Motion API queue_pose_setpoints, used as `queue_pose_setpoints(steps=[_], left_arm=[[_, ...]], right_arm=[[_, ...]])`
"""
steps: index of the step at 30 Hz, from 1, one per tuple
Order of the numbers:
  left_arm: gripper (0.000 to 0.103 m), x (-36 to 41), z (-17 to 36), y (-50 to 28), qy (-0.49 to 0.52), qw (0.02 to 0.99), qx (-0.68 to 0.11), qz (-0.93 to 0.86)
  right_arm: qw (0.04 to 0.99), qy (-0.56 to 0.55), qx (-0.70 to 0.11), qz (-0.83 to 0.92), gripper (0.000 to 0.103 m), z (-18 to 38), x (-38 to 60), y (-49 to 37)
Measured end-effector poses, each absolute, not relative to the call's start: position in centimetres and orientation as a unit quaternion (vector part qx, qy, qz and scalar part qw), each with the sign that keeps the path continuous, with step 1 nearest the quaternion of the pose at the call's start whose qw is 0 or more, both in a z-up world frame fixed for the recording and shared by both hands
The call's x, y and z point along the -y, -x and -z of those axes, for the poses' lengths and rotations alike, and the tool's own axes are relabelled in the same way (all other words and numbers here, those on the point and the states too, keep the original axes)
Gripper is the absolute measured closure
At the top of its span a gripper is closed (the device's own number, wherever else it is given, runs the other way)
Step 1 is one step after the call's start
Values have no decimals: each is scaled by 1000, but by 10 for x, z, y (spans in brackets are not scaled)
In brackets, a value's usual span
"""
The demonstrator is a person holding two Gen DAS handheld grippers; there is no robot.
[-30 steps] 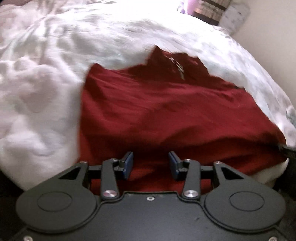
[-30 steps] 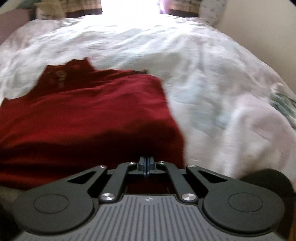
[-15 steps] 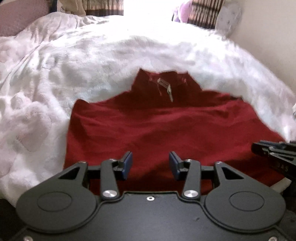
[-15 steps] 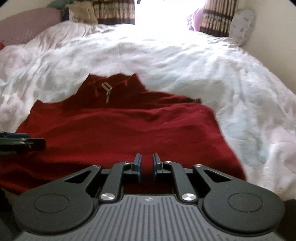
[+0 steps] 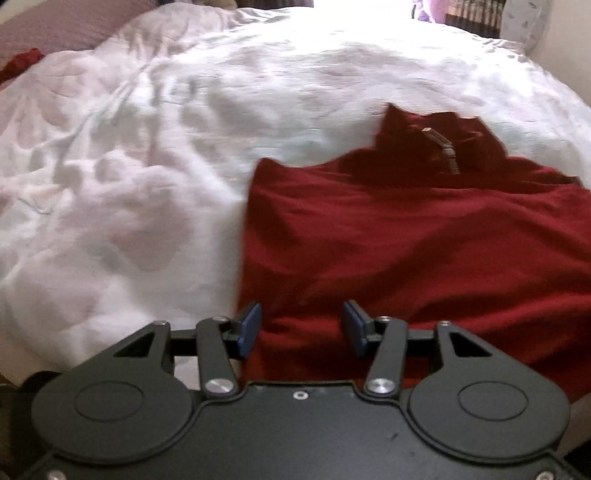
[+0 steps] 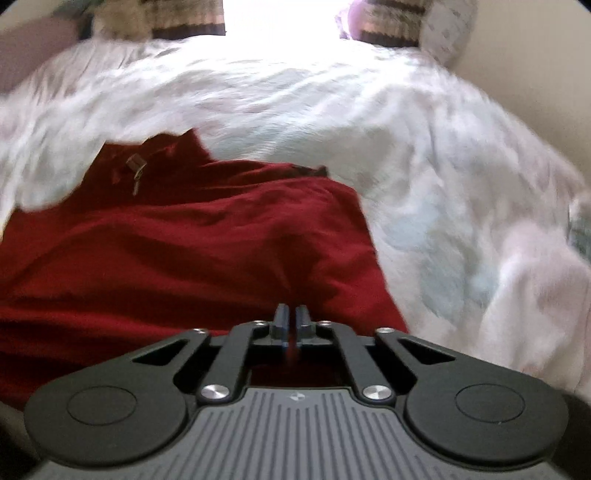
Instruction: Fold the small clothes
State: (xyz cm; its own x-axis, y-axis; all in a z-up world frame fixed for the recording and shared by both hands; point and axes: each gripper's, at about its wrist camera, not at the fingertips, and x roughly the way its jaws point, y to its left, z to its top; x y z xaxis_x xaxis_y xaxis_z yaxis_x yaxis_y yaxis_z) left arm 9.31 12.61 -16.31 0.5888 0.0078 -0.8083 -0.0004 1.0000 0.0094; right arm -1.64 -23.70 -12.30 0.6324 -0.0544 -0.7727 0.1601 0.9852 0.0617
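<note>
The red top (image 5: 424, 251) lies spread on the white bed cover (image 5: 129, 166), close to the near edge of the bed. Its collar points away from me, and a small tag (image 5: 441, 147) sits in the neck. In my right view I see the same top (image 6: 166, 251) filling the left and middle of the picture, with the tag (image 6: 135, 170) up near the collar and the cover (image 6: 461, 221) off to the right.

My left gripper (image 5: 301, 328) is at the near left corner of the top. Its jaws stand wide apart, and I hold nothing with them. One blue pad (image 5: 249, 328) sits right at the left edge of the cloth, and the other is over the red cloth. I cannot tell if the pads touch it.

My right gripper (image 6: 291, 321) is near the right side of the top, at the near edge. Its jaws are almost closed, with just a thin gap, and a bit of red cloth shows in that gap. The cloth rises in a fold toward the tips, so I am pinching the top there.

At the far end of the bed I see curtains (image 6: 184, 18) on both sides of a bright window, and a pillow (image 6: 443, 29) by the wall. Another bit of red cloth (image 5: 18, 64) lies far off to the left. Both views are a little blurry.
</note>
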Motion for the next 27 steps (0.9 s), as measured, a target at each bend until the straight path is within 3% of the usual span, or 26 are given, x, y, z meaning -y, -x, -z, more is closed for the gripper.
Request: queue_pose_setpoints(steps=[3,6,7,8,10,11,15,24,27], left_arm=[[47,-150,168,-98,55,886,-460,8],[47,-155,162,-100,53,887,-458,-9],[49,-154,157,-98,44,890,-455,-15],[49,-153,153,-94,37,891,-451,-19],[49,-156,146,-87,42,897,-440,-15],[49,-157,142,-83,52,898,-436,-9],[49,-158,135,-70,64,900,-431,7],[49,-157,149,-71,58,891,-450,14],[49,-156,151,-70,58,889,-454,17]], right_arm=[[898,-101,-425,50,103,121,251,20],[902,-86,-416,77,103,111,250,27],[905,-82,-408,87,94,105,250,33],[906,-87,-401,101,75,100,252,41],[892,-161,-402,126,52,97,266,57],[878,-225,-404,125,48,100,277,68],[814,-393,-412,119,48,125,298,107],[816,-401,-378,176,48,139,307,112],[809,-388,-401,186,52,148,310,95]])
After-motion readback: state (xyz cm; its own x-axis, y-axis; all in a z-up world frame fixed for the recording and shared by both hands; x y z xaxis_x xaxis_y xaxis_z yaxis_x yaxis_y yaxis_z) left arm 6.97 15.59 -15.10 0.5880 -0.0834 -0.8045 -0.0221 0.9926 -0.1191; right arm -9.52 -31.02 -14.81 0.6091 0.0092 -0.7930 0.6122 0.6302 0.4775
